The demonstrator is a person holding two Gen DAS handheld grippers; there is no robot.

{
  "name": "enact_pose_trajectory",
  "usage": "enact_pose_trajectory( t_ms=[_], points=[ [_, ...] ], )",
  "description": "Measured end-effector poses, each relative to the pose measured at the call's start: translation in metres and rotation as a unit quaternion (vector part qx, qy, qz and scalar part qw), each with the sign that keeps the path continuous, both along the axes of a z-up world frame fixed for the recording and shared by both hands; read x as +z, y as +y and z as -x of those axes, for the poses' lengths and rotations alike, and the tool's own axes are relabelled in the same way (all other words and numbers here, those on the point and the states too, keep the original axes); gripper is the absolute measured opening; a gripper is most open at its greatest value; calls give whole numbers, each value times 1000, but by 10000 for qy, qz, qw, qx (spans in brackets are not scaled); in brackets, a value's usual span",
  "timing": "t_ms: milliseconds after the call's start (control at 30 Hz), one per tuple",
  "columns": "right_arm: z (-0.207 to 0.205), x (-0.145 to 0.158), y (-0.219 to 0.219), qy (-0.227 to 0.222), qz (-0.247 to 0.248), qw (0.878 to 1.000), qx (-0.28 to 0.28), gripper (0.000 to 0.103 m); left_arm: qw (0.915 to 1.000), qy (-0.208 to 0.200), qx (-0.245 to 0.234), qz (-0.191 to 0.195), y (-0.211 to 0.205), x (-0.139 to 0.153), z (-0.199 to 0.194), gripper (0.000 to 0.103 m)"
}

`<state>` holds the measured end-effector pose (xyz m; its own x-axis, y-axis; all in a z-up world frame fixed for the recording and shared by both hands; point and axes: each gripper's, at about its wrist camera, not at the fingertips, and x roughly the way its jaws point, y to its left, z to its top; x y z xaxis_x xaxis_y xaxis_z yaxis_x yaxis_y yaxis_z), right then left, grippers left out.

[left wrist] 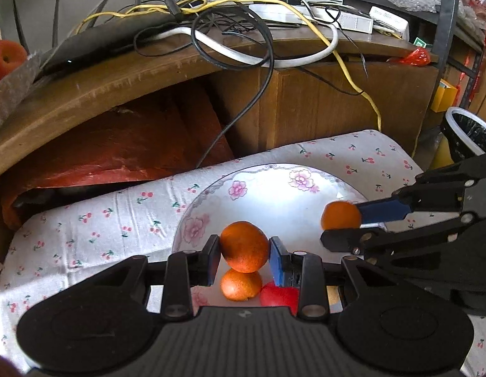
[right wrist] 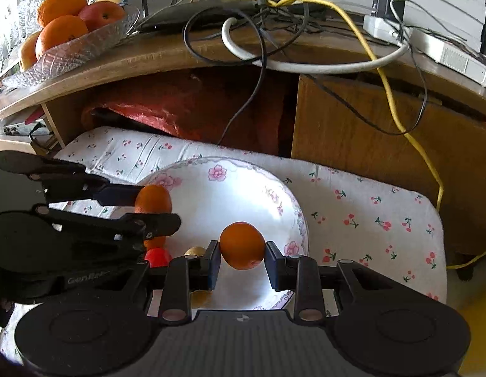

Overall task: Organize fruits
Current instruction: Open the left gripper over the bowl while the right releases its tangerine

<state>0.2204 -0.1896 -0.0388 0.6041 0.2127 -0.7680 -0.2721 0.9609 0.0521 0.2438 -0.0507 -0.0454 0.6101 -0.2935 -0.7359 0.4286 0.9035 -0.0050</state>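
Hiding a red fruit, each gripper clamps an orange.

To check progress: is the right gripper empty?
No, the right gripper holds an orange between its jaws above the plate.

Wooden desk, tangled yellow cable, white power strip, cherry-print cloth

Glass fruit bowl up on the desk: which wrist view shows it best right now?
The right wrist view: the glass fruit bowl sits whole at upper left, holding oranges and a red apple. The left wrist view catches only a bit of red fruit at its far left edge; the bowl isn't discernible.
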Motion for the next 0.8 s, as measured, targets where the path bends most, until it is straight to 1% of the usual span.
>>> enact_pose_trajectory(
  t_ms=[133,233,433,700,800],
  points=[
    [-3,-4,1,45,22,10000,-25,26,10000,-41,-13,-68,-3,-4,-2,40],
    [-5,-5,3,37,16,10000,-18,26,10000,-8,27,-33,-2,-5,-3,40],
    [-6,-9,4,59,45,10000,11,27,9999,32,54,-91,-1,-8,-4,40],
    [-5,-7,3,-7,21,10000,20,27,9999,-36,73,-105,-1,-4,-3,41],
    [-3,-6,2,-53,31,10000,-2,31,9999,-62,77,-83,1,0,-2,42]
  ],
)
